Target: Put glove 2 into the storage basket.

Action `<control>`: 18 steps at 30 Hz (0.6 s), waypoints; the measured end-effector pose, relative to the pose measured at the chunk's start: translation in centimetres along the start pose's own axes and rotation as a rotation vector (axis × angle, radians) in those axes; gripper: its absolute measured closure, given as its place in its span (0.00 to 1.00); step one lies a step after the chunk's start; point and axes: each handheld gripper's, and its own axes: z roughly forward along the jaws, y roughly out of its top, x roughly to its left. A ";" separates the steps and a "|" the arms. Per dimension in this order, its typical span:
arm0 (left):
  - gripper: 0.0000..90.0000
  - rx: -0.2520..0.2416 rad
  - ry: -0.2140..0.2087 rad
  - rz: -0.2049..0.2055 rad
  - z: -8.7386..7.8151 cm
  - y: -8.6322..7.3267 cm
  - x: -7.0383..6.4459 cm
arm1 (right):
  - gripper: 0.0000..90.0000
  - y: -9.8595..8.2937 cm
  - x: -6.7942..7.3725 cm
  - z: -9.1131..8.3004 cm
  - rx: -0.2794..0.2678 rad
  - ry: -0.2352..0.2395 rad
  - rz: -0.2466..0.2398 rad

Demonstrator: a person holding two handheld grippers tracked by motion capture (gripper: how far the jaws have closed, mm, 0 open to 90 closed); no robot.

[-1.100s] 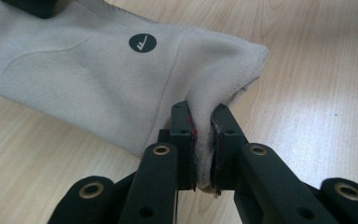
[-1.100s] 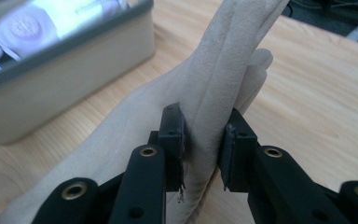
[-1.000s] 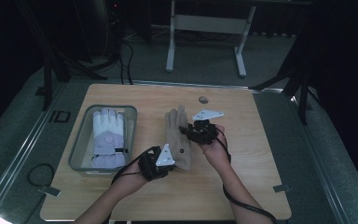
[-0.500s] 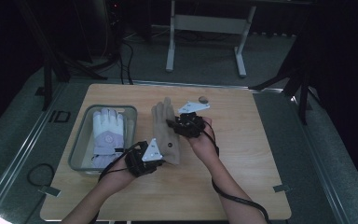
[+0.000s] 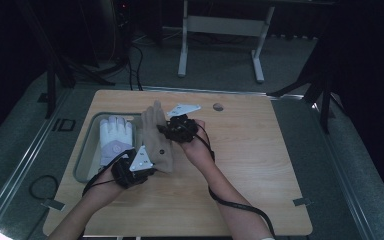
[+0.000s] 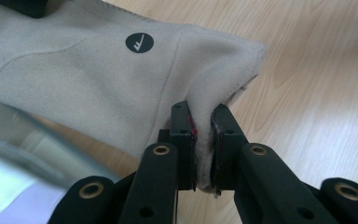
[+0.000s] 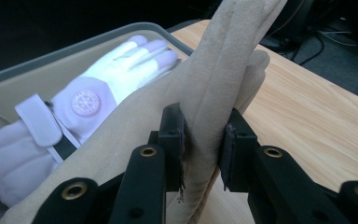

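You've carried the beige glove (image 5: 156,140) leftward vs. a sec ago: it was lying mid-worktop, well apart from the tray (image 5: 82,165), and now its left edge hangs over the tray's right rim, just beside the white glove (image 5: 115,140) already inside. Both grippers moved w/ it.

Left gripper (image 6: 204,140): jaws nearly closed, pinching a fold of the beige glove's cuff end, fabric bunched between the pads. In the high view that gripper (image 5: 139,167) sits at the glove's near end, by the tray's right rim.

Right gripper (image 7: 204,140): jaws narrow, clamped on the finger end, w/ the glove fingers standing up between them. In the high view it (image 5: 167,127) is at the far end of the glove, over the worktop (image 5: 260,170) next to the tray.

So the glove is lifted and stretched between your two grippers, tilted, part over the tray, part over bare wood. Can't tell whether the low edge touches the rim.

Meaning, as I judge it: you're mid-transfer, pairing this glove w/ the white one. Approx. half done – still needs more travel left before release, else the cuff side lands on the rim and slides back out. Keep both grips tight; the cuff pinch looks thin.
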 end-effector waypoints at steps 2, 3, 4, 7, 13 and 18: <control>0.91 0.003 0.009 -0.011 -0.3 -0.5 0.2 | 0.81 0.3 0.5 0.7 0.005 0.010 -0.006; 0.91 0.006 0.008 -0.013 -0.5 -0.8 0.4 | 0.81 0.5 0.7 0.9 0.004 0.012 -0.009; 0.91 0.006 0.012 -0.020 -0.6 -1.1 0.4 | 0.81 0.6 0.9 1.2 0.008 0.019 -0.010; 0.91 0.015 0.021 -0.029 -1.2 -1.7 0.8 | 0.81 1.1 1.5 2.1 0.012 0.029 -0.016; 0.91 0.037 0.049 -0.047 -2.4 -3.3 1.6 | 0.81 2.1 2.9 4.3 0.019 0.056 -0.030; 0.91 0.056 0.064 -0.079 -3.4 -5.0 2.3 | 0.81 2.8 4.1 6.4 0.034 0.086 -0.047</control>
